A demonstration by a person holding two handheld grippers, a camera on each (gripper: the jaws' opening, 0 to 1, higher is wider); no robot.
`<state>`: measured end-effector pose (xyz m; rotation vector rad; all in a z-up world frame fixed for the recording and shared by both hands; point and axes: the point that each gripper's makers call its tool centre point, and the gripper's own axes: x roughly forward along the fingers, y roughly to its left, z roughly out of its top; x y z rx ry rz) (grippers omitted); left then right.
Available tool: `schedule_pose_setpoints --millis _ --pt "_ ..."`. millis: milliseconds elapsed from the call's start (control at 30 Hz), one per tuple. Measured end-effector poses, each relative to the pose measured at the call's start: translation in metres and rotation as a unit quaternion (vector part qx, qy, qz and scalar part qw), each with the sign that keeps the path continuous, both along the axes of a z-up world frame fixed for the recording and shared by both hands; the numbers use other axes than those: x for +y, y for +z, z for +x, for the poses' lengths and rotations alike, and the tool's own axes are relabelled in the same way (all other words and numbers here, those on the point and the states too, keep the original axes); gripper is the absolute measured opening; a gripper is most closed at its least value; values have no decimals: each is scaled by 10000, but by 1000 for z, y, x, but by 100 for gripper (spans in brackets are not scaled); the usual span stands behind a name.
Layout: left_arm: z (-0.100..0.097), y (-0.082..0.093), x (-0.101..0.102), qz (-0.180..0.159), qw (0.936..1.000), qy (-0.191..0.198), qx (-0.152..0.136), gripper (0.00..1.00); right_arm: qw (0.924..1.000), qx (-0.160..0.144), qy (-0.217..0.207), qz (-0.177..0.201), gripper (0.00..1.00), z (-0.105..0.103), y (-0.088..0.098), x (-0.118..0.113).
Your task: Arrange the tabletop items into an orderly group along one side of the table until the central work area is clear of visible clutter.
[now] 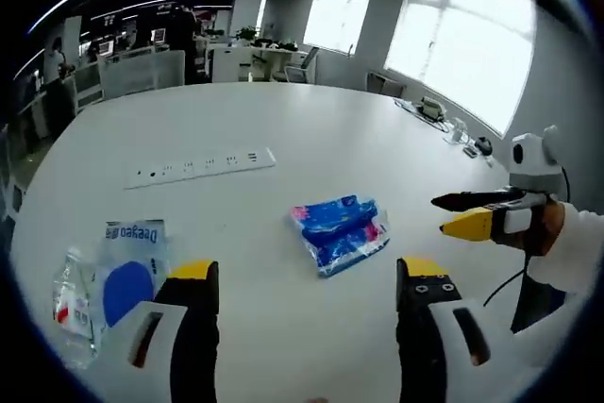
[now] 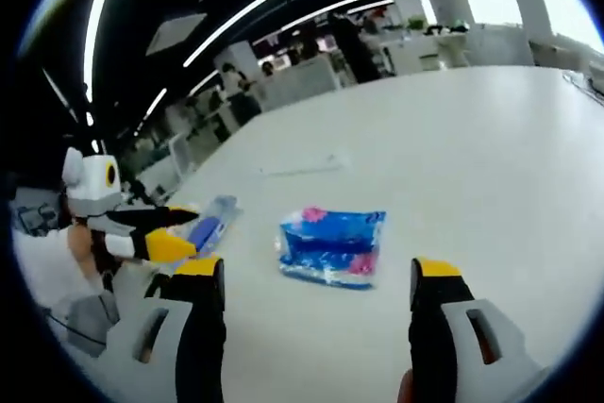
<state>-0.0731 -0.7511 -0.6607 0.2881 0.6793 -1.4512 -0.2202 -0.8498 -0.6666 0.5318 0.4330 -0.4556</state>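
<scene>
Blue tissue pack [image 1: 340, 231] lying mid-surface [image 1: 311, 129], beyond the power strip [image 1: 202, 166]'s near side. Left hand-held gripper [image 1: 307, 285] and right hand-held gripper [image 2: 319, 285] both gaping, empty, short of the pack. Likely risk: slippery wrapper sliding away under a shallow pinch.

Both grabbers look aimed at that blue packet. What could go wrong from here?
1. The left gripper and right gripper both face the blue packet; they might bump closing in.
2. The packet looks soft and flat, so jaws may slide over it.
3. The crumpled bottle sits near the table edge and could get knocked off.
</scene>
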Motion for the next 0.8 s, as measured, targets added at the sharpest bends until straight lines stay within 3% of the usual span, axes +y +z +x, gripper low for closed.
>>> schedule_pose_setpoints --millis 167,300,400,600,800 --pt "2 16 18 -136 9999 36 -31 76 10000 -50 42 -13 78 -9 10 14" --pt "2 29 34 -274 9993 0 -254 78 10000 -92 34 2 79 -16 19 24" --pt "2 34 43 -298 9990 -5 -344 78 9994 143 125 -275 78 -28 24 30" --pt "9 50 62 -531 9974 394 -283 78 9990 176 242 -344 78 -40 32 47" --pt "18 45 81 -468 9961 682 -297 77 9984 307 218 -433 76 -50 33 54"
